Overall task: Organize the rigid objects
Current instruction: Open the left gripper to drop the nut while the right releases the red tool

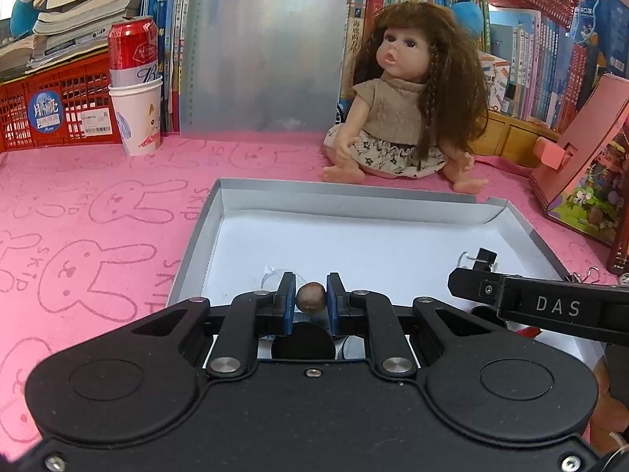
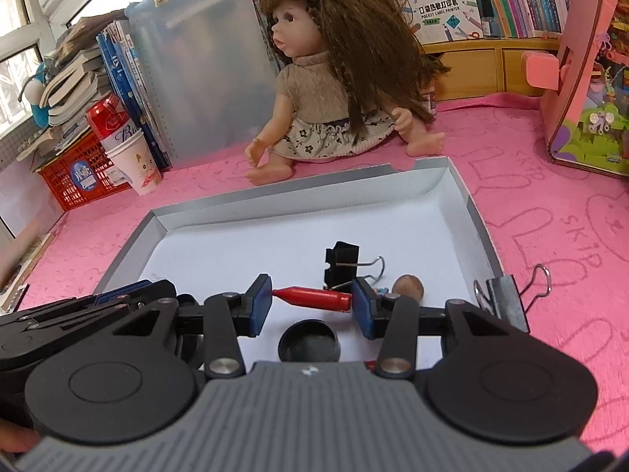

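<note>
- two wrist views, and i get different stuff from each. my left gripper point(image 1: 310, 302) is clenched on a small brown nut point(image 1: 310, 296), round and dull, pinched right between the blue pads over the white box lid point(image 1: 275, 196).
- right gripper point(image 2: 312, 301) is grasping a red bullet-shaped piece point(image 2: 312, 297) end to end, pointed tip against the left pad, flat end against the right one. glossy red plastic by the look of it.
- only the right view shows a second brown nut point(image 2: 409, 287) lying on the lid floor just past the right finger, touching or nearly so, can't tell which.
- right view also gives me the black binder clip point(image 2: 342, 265) sitting inside the lid behind the red piece, plus a silver binder clip point(image 2: 505, 299) clamped on the lid's right wall. in the left view i only see a bit of the black one point(image 1: 485, 257).
- both views catch a black round cap point(image 2: 308, 344) on the lid floor, under the fingers.
- lid sits on the pink bunny mat point(image 1: 98, 216), with the doll point(image 1: 409, 106) sitting just behind its far edge.
- left view has the clearest look at the red can point(image 1: 133, 49) stuck in a paper cup point(image 1: 137, 118) by the red basket point(image 1: 51, 114).
</note>
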The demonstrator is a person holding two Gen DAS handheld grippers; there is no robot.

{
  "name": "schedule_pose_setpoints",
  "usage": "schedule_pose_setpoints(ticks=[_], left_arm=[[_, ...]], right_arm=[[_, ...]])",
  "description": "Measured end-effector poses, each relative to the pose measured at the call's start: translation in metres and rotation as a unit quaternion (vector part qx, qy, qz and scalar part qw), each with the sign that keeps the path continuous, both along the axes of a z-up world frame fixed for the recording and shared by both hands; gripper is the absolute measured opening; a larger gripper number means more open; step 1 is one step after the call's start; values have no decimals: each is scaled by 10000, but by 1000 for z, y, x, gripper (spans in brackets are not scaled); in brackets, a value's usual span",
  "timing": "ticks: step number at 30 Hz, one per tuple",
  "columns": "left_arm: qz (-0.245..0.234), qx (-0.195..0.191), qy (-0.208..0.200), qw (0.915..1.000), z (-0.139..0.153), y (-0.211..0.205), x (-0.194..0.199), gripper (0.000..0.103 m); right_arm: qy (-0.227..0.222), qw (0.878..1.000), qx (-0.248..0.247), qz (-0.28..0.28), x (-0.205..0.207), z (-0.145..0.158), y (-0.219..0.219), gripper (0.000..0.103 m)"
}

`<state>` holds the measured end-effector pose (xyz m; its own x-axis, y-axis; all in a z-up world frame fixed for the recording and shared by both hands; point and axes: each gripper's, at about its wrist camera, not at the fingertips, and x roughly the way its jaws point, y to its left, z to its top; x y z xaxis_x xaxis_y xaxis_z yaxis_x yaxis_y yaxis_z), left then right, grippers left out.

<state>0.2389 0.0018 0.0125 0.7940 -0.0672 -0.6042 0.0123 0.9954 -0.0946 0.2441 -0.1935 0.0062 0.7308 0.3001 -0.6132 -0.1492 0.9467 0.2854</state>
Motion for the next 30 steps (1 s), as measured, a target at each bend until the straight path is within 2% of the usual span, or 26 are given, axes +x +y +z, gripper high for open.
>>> schedule_pose_setpoints(ticks=[20, 30], left_arm=[[-3, 111, 25, 9999, -9, -5, 3, 17], [-12, 227, 9, 9997, -8, -8, 2, 21]], right_arm=[[-133, 9997, -209, -60, 0, -3, 4, 50], [-291, 9990, -337, -69, -5, -1, 6, 55]])
